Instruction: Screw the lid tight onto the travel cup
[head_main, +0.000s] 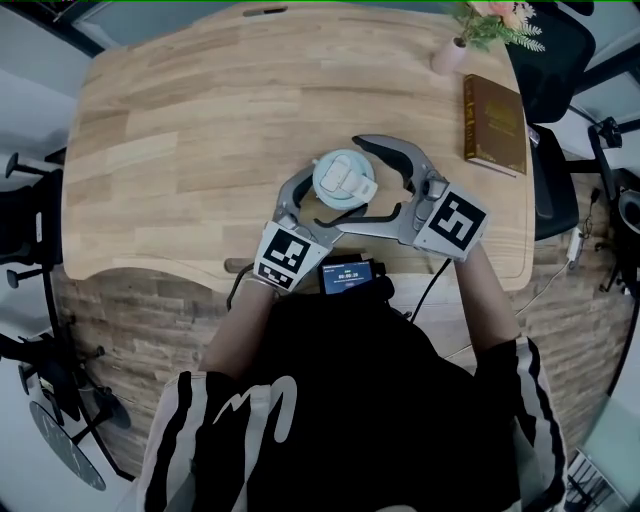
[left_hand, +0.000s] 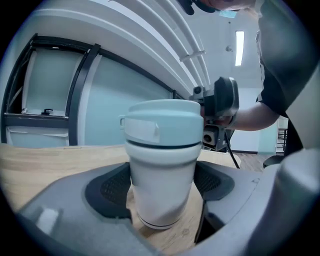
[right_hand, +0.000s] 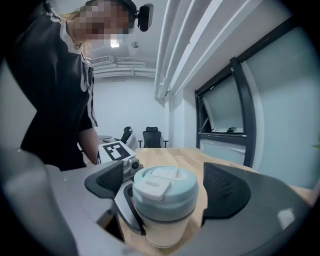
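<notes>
The travel cup (head_main: 343, 178) stands upright near the front of the wooden table (head_main: 180, 150), its pale teal lid (right_hand: 165, 192) sitting on top with the flip tab down. My left gripper (left_hand: 162, 186) comes in from the front left, and its dark pads (left_hand: 112, 189) press on the white cup body (left_hand: 162, 190) from both sides. My right gripper (right_hand: 166, 186) reaches in from the right at lid height. Its jaws stand wide on either side of the lid, with a gap between each pad (right_hand: 226, 192) and the lid.
A brown book (head_main: 493, 122) lies at the table's right edge, behind it a pink vase with a plant (head_main: 452, 52). A small device with a lit screen (head_main: 348, 275) sits at the front edge by the person's body. Office chairs (head_main: 555, 60) stand beyond the table.
</notes>
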